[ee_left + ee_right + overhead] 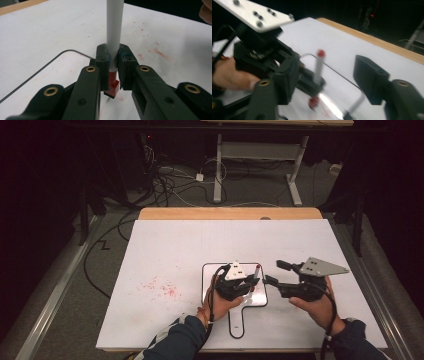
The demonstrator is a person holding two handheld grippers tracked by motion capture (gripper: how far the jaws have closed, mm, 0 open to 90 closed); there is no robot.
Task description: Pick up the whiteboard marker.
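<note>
White table point(165, 245): L gripper point(113, 67) clamping marker point(114, 30), R gripper point(274, 272) wide, seemingly empty.

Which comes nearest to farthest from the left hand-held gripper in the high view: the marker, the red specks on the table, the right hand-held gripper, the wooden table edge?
1. The marker, clamped in the left hand-held gripper.
2. The right hand-held gripper, just to its right, jaws open.
3. The red specks, off to the left.
4. The wooden table edge, at the far side.
</note>
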